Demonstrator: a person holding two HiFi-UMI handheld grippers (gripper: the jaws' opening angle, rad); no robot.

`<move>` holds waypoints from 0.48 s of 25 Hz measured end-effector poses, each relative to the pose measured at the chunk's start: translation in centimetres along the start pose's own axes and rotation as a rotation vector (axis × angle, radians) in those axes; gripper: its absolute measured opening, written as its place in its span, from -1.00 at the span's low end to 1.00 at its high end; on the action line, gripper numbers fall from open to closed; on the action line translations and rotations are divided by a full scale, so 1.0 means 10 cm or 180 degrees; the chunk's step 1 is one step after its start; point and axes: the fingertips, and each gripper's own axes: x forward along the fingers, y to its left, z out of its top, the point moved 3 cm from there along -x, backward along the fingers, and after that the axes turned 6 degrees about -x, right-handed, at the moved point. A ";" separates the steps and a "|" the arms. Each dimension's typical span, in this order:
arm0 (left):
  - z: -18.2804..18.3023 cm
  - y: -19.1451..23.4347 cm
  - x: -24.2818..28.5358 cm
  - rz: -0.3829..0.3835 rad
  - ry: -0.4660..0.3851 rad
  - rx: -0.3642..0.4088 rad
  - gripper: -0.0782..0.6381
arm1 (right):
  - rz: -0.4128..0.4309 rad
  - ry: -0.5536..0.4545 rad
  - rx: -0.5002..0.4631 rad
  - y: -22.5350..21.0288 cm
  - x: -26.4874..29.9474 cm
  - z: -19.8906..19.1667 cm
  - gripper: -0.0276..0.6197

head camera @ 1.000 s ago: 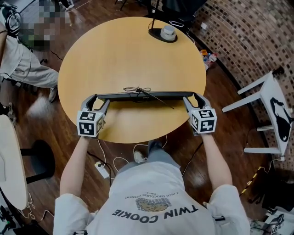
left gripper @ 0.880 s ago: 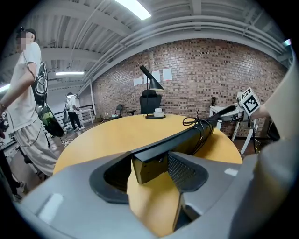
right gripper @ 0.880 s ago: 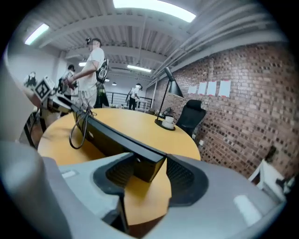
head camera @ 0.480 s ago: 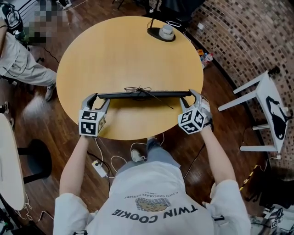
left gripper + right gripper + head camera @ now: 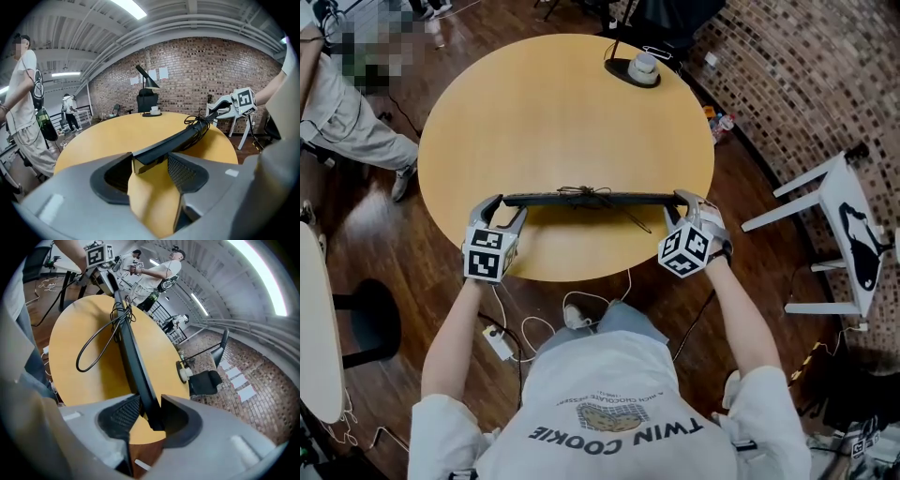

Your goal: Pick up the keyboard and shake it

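Note:
A slim black keyboard (image 5: 591, 198) stands on its long edge over the near part of the round wooden table (image 5: 544, 103), its cable bundled in a loop (image 5: 586, 190) at the middle. My left gripper (image 5: 508, 204) is shut on the keyboard's left end (image 5: 145, 157), which sits between the pads. My right gripper (image 5: 689, 202) has the right end (image 5: 152, 416) between its jaws, which are closing, and both sides touch it. From the left gripper view the keyboard (image 5: 187, 133) runs away toward the right gripper's marker cube (image 5: 243, 99).
A lamp base with a white object (image 5: 635, 67) stands at the table's far edge. White furniture (image 5: 834, 216) stands on the floor at the right. A seated person (image 5: 342, 122) is at the far left. Cables and a power strip (image 5: 502, 342) lie under the near edge.
The right gripper has rolled, its marker cube tilting leftward, and shifted slightly inward on the keyboard's right end. The left gripper and keyboard have barely moved.

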 end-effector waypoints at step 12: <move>-0.38 -0.20 -0.16 0.0067 0.0341 -0.0288 -0.09 | 0.0094 0.0047 -0.0498 0.41 -0.12 -0.11 -0.58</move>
